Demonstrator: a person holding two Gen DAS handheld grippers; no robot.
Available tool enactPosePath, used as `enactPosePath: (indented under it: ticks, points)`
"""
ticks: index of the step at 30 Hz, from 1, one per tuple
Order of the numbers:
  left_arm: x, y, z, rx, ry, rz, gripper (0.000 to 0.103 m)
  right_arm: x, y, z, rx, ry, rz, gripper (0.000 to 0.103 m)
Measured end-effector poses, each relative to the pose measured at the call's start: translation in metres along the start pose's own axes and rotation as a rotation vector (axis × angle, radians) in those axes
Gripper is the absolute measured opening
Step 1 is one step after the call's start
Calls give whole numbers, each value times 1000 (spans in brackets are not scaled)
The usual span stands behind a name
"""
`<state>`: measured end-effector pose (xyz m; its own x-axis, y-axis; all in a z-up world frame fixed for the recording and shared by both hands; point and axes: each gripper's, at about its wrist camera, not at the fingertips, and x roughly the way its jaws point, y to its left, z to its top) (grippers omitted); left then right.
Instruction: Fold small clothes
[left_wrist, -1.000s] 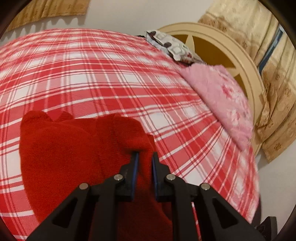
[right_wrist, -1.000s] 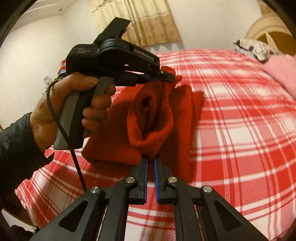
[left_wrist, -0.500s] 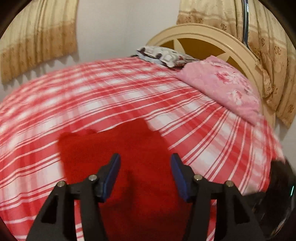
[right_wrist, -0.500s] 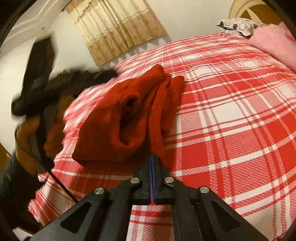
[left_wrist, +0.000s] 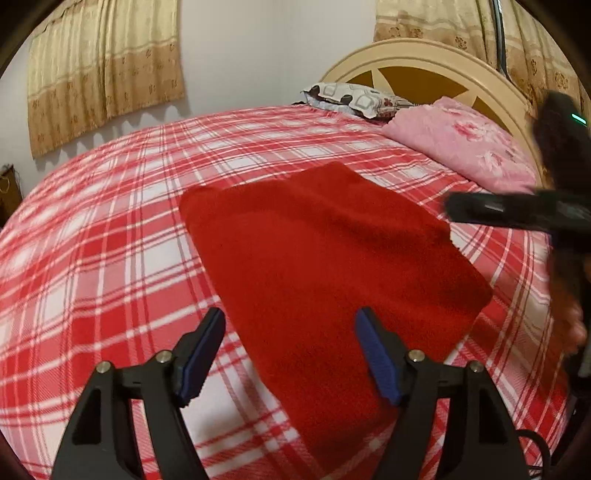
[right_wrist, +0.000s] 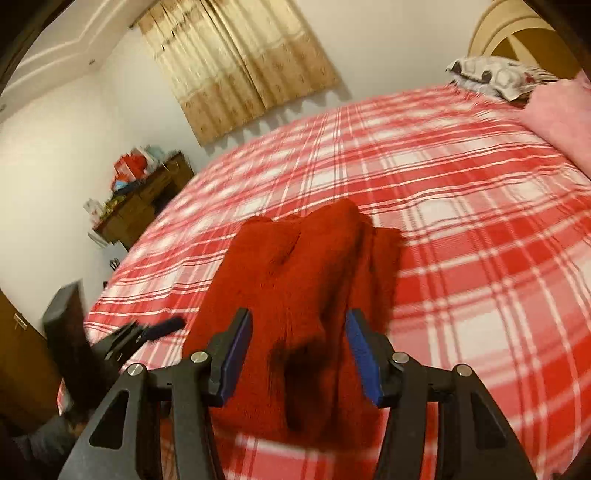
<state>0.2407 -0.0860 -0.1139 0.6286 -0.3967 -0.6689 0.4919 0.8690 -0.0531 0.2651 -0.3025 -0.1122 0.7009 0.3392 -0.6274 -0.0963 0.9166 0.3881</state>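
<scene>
A red garment (left_wrist: 332, 258) lies folded flat on the red-and-white plaid bed cover (left_wrist: 110, 229). My left gripper (left_wrist: 290, 317) hovers over its near edge, jaws opening, nothing pressed between the blue pads. In the right wrist view the same red garment (right_wrist: 303, 280) shows a bunched fold running away from me. My right gripper (right_wrist: 298, 317) stands over its near end, jaws opening, the cloth below the gap but not pinched. The right gripper (left_wrist: 458, 206) appears blurred at the right of the left wrist view. At the lower left of the right wrist view is the blurred left gripper (right_wrist: 162, 326).
A pink blanket (left_wrist: 461, 147) and a patterned pillow (left_wrist: 354, 98) lie at the head of the bed by the cream headboard (left_wrist: 417, 55). A wooden dresser (right_wrist: 147, 195) with clutter stands beyond the bed's far side. Curtains hang on the wall.
Both grippers let go of the red garment and opened. The lifted fold now lies flat on the bed. The left gripper drew back toward the near edge, and the right one shifted too.
</scene>
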Motion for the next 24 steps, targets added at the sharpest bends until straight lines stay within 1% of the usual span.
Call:
enactPosePath:
  ticks: [1,2,3,4,5,8,11,12,14,15,17,18,19,20,21,22,24]
  points:
    - [-1,-1,-1,-6,-1,-8,76,8,-2,3,7,20,1,53]
    - [-1,-2,-4,-7,0,-10,76,22,-5,6,27,56,11,45]
    - [-1,-2,-6,-8,1,-9,78,25,-4,5,32,69,15,33]
    - [0,-3,-7,-15,4,-12,79,30,-3,4,23,78,0,18]
    - [0,-2,-8,-19,6,-18,79,29,-1,1,6,67,-28,16]
    - [-1,-3,-10,-18,6,-32,79,8,-2,-9,4,12,-44,11]
    - [-2,-6,-11,-11,12,-54,79,-14,-11,-13,7,-21,-63,10]
    - [-2,-8,-11,-8,16,-61,80,-16,-14,-12,10,-15,-66,10]
    - [3,-14,-13,6,34,-66,83,-11,-27,-11,32,-5,-102,9]
    - [5,-16,-15,10,38,-59,83,-8,-32,-10,44,6,-102,9]
    - [12,-20,-17,13,59,-60,83,3,-43,-9,81,38,-56,10]
    - [14,-20,-19,5,73,-60,83,2,-44,-8,85,27,-53,10]
    - [15,-20,-20,0,77,-63,83,-1,-44,-7,78,14,-69,15]
    - [14,-19,-20,-5,77,-67,83,-4,-42,-7,71,6,-85,24]
    - [12,-19,-21,-8,77,-68,83,-9,-39,-7,66,-12,-102,29]
    - [11,-18,-21,-9,78,-66,83,-20,-33,-6,57,-47,-118,30]
    - [9,-19,-22,-6,77,-66,83,-35,-15,-7,14,-95,-89,30]
